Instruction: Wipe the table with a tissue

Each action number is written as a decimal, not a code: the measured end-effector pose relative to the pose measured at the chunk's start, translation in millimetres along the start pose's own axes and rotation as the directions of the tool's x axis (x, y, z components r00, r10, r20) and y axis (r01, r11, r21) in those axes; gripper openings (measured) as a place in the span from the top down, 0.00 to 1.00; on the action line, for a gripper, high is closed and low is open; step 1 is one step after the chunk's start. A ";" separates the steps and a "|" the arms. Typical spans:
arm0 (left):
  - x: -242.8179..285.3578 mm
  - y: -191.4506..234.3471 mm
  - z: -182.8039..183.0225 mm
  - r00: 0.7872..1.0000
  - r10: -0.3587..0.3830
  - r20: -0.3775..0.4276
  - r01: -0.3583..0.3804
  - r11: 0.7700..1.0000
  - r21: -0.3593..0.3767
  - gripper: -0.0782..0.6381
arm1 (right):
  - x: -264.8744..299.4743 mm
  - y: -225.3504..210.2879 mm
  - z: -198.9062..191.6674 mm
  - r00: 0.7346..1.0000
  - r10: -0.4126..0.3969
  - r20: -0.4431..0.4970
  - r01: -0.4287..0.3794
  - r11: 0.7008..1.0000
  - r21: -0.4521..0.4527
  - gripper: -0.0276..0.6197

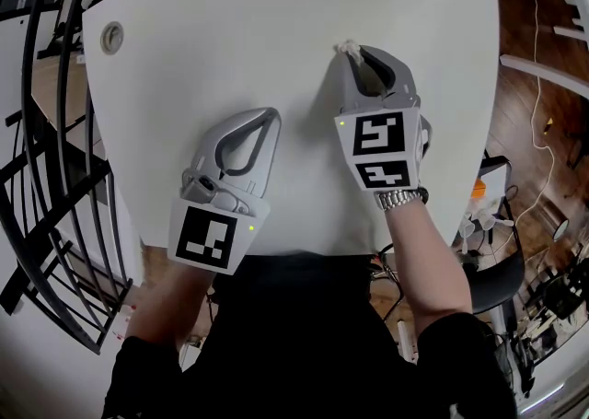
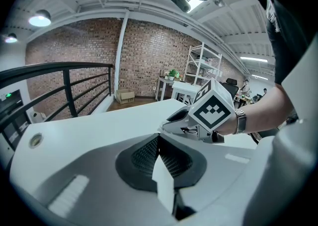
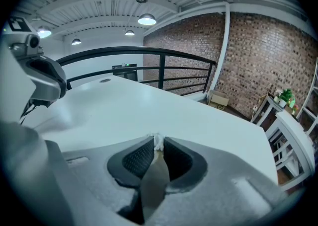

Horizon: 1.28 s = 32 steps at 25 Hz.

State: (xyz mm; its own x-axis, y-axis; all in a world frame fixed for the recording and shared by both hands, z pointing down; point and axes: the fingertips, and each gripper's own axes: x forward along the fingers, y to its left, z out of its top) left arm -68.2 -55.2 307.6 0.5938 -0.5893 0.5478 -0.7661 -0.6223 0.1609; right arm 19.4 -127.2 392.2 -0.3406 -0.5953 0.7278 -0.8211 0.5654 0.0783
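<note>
A small wad of white tissue sticks out of the tip of my right gripper, which is shut on it and held low over the middle of the white table. In the right gripper view only a scrap of tissue shows between the closed jaws. My left gripper sits nearer the front edge, left of the right one, with its jaws shut and nothing in them. In the left gripper view its tip points toward the right gripper's marker cube.
A round metal grommet sits in the table's far left corner. A black railing runs along the left side. White furniture and a cable on the wooden floor lie to the right. A dark chair stands at the front right.
</note>
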 end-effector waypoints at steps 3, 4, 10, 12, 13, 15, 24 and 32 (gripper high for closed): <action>-1.6 -2.7 1.7 1.000 0.002 0.001 -0.002 1.000 0.002 0.87 | -3.1 -0.1 -2.1 1.000 0.001 -0.004 -0.001 1.000 0.004 0.88; -1.8 -3.6 2.6 1.000 0.002 0.002 -0.002 1.000 0.003 0.87 | -4.3 -0.7 -2.4 1.000 0.000 -0.003 0.000 1.000 0.005 0.88; -8.5 -10.9 8.3 1.000 0.005 0.013 -0.005 1.000 0.014 0.87 | -18.4 -0.8 -3.6 1.000 -0.007 0.005 0.007 1.000 0.007 0.88; -9.8 -13.9 9.2 1.000 0.005 0.016 -0.006 1.000 0.020 0.87 | -23.0 -0.5 -5.2 1.000 -0.008 0.007 0.008 1.000 0.006 0.88; -10.2 -15.3 10.3 1.000 0.005 0.018 -0.006 1.000 0.024 0.87 | -25.3 -0.7 -5.6 1.000 -0.009 0.009 0.009 1.000 0.006 0.88; -12.3 -19.1 13.4 1.000 0.005 0.027 -0.006 0.999 0.034 0.87 | -31.8 -0.6 -5.7 1.000 -0.013 0.014 0.013 1.000 0.005 0.88; -34.7 -43.6 24.5 0.997 -0.004 0.073 -0.001 0.998 0.068 0.87 | -74.4 6.9 -7.5 0.999 -0.038 0.038 0.038 0.999 0.003 0.88; -66.4 -64.0 30.0 0.995 -0.020 0.097 0.010 0.995 0.102 0.87 | -111.9 22.7 -3.6 0.996 -0.065 0.062 0.065 0.998 0.000 0.88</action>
State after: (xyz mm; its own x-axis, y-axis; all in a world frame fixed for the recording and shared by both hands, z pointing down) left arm -51.2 8.3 236.3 0.6300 -0.6237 0.4627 -0.7309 -0.6776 0.0818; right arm 40.5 -45.7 315.0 -0.3145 -0.6651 0.6773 -0.8416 0.5254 0.1252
